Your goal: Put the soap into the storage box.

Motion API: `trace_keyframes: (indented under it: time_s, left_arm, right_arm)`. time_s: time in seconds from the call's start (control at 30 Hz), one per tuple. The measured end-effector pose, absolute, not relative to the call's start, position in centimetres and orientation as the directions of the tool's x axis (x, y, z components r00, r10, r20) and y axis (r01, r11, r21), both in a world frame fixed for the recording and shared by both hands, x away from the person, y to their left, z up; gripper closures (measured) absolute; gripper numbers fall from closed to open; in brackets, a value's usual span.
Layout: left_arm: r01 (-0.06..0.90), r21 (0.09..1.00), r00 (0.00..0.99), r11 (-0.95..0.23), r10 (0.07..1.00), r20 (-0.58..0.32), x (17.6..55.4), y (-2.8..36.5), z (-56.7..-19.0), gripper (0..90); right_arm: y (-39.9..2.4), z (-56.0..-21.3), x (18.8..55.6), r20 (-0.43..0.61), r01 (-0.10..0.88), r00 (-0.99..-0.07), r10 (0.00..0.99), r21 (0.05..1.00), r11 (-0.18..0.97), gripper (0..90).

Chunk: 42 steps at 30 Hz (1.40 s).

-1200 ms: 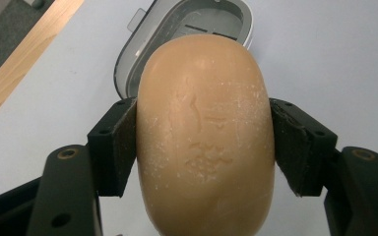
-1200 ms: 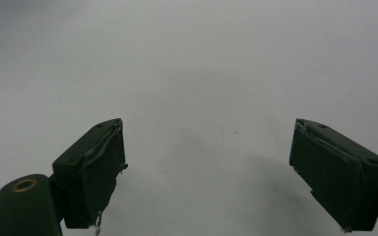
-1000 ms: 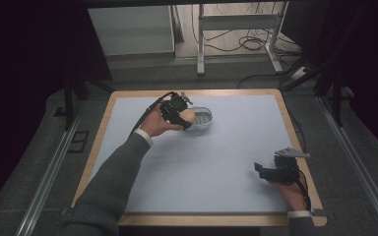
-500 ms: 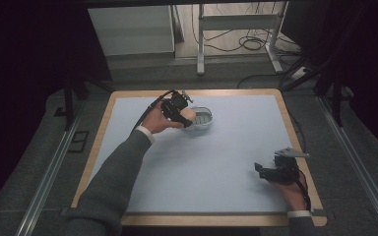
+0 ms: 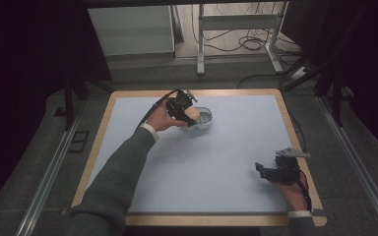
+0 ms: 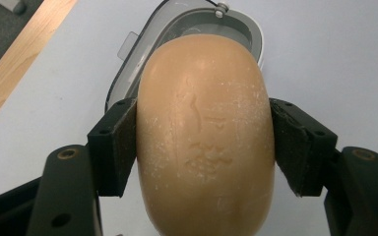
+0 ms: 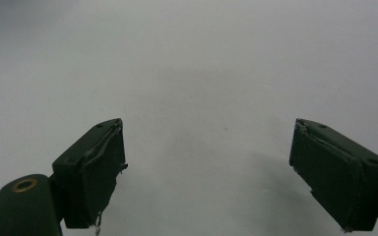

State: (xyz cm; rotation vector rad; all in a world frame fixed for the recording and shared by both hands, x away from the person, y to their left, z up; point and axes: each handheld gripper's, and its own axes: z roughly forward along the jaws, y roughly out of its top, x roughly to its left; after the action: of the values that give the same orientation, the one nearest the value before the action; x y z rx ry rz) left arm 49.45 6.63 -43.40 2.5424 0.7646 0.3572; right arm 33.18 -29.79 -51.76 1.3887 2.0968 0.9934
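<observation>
A tan oval bar of soap [image 6: 204,132] is clamped between the two black jaws of my left gripper [image 6: 204,147], which is shut on it. Just beyond the soap lies a grey and white soap dish [image 6: 197,29]. In the high view the left gripper [image 5: 186,112] holds the soap [image 5: 192,113] over the near-left rim of the dish [image 5: 204,119] at the table's far middle. My right gripper [image 5: 262,170] rests near the front right of the table, open, with bare mat between its jaws [image 7: 211,167].
A pale blue mat [image 5: 211,167] covers the table, framed by a wooden edge [image 5: 98,142]. Beyond the far edge stand a white cabinet [image 5: 130,29] and a metal stand with cables [image 5: 241,24] on the floor.
The left gripper with the soap has shifted slightly towards the dish. The right gripper has stayed in place.
</observation>
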Motion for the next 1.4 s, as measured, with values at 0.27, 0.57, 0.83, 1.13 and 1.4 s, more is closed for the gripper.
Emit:
trace_keyframes:
  time_s: [0.27,0.57,0.83,1.13,1.4]
  left_arm:
    - [0.450,0.490,0.820,-0.747,0.563,0.105,50.2,5.9,-43.8,32.6]
    - [0.443,0.486,0.825,-0.753,0.554,0.106,51.0,5.3,-44.2,32.6]
    - [0.439,0.484,0.831,-0.757,0.547,0.102,51.6,5.0,-44.8,32.5]
    - [0.431,0.483,0.837,-0.762,0.537,0.100,52.1,4.7,-45.2,32.5]
    - [0.432,0.476,0.840,-0.766,0.534,0.096,52.5,4.8,-45.5,32.5]
  right_arm:
    - [-29.9,-51.8,33.2,0.030,0.603,-0.400,0.916,0.761,0.238,13.4]
    - [-30.1,-51.8,33.2,0.031,0.607,-0.397,0.917,0.759,0.237,13.4]
    - [-30.2,-51.8,33.2,0.031,0.608,-0.391,0.920,0.759,0.233,13.4]
    - [-30.3,-52.0,33.2,0.028,0.612,-0.390,0.920,0.755,0.236,13.4]
    - [-30.4,-52.0,33.2,0.027,0.613,-0.386,0.922,0.755,0.234,13.4]
